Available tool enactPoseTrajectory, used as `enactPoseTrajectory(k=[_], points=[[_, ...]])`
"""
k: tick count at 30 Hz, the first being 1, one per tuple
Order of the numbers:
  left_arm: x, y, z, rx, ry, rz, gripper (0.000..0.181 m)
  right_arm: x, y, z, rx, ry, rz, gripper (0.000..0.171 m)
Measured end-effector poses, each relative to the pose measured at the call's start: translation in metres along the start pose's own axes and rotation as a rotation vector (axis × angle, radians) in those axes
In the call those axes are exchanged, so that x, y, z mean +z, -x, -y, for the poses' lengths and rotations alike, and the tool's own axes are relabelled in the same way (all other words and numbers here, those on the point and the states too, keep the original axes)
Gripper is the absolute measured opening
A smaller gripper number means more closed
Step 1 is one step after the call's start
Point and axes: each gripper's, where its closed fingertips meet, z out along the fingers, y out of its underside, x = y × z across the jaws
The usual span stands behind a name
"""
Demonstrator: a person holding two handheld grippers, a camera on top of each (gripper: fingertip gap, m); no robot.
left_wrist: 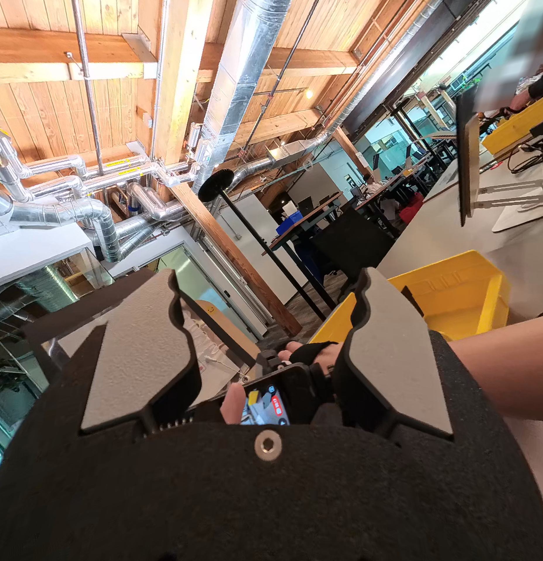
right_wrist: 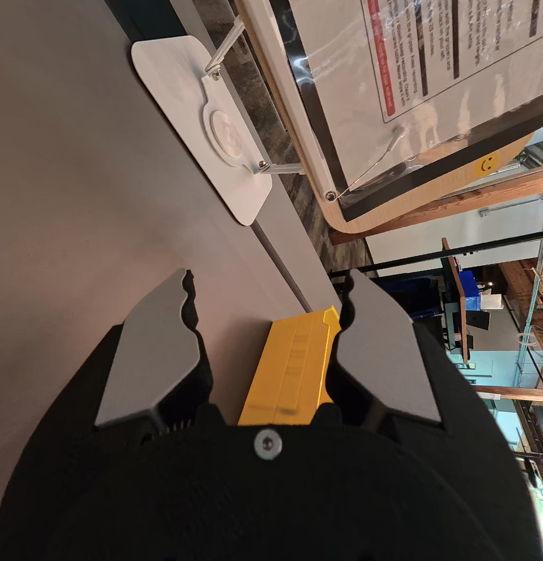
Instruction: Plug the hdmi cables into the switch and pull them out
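Observation:
No HDMI cable and no switch shows in either view. My left gripper (left_wrist: 270,273) is open and empty, tilted up toward the ceiling and the room. Between its fingers I see a hand in a black fingerless glove (left_wrist: 312,352) and a thumb on a small lit screen (left_wrist: 264,403) of the other device. My right gripper (right_wrist: 268,273) is open and empty above the grey table (right_wrist: 66,182). A yellow bin (right_wrist: 291,364) lies just beyond its jaws and also shows in the left wrist view (left_wrist: 452,291).
A wood-framed board with a laminated sheet (right_wrist: 415,91) stands on a white base plate (right_wrist: 179,121) at the table's edge; it also shows in the left wrist view (left_wrist: 469,170). A bare forearm (left_wrist: 500,364) crosses at right. Another yellow bin (left_wrist: 519,121) and black cables (left_wrist: 519,154) sit far off. About 25 centimeters separates my left fingertips from my right.

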Motion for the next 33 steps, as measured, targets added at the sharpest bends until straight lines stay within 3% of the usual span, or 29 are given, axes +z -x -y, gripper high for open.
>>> enactPoseTrajectory(k=[5, 8, 11, 14, 17, 20, 25, 27, 28, 33], points=[[-0.002, 0.053, -0.017, -0.054, 0.058, 0.116, 0.107, 0.016, -0.002, -0.014, 0.120, 0.003, 0.117, 0.094], [-0.015, 0.121, -0.050, -0.067, 0.248, 0.260, 0.106, 0.025, -0.021, -0.026, 0.287, -0.020, 0.198, 0.092], [-0.055, 0.196, -0.078, -0.018, 0.489, 0.395, 0.097, 0.007, -0.059, -0.017, 0.486, -0.183, 0.265, 0.083], [-0.102, 0.237, -0.096, -0.116, 0.651, 0.418, 0.086, -0.038, -0.115, 0.001, 0.611, -0.458, 0.242, 0.074], [-0.142, 0.257, -0.112, -0.178, 0.782, 0.421, 0.071, -0.078, -0.160, -0.001, 0.617, -0.622, 0.141, 0.064], [-0.173, 0.274, -0.124, -0.221, 0.878, 0.486, 0.053, -0.106, -0.179, -0.007, 0.543, -0.690, 0.097, 0.040], [-0.191, 0.248, -0.142, -0.262, 1.000, 0.273, 0.012, -0.130, -0.187, -0.012, 0.509, -0.720, 0.123, 0.026], [-0.197, 0.241, -0.152, -0.245, 1.054, 0.222, 0.001, -0.134, -0.185, -0.013, 0.484, -0.726, 0.135, 0.009], [-0.198, 0.239, -0.158, -0.239, 1.072, 0.204, 0.000, -0.135, -0.184, -0.013, 0.475, -0.734, 0.140, 0.001], [-0.195, 0.236, -0.190, -0.255, 1.123, 0.170, 0.000, -0.130, -0.186, -0.016, 0.490, -0.719, 0.136, 0.001]])
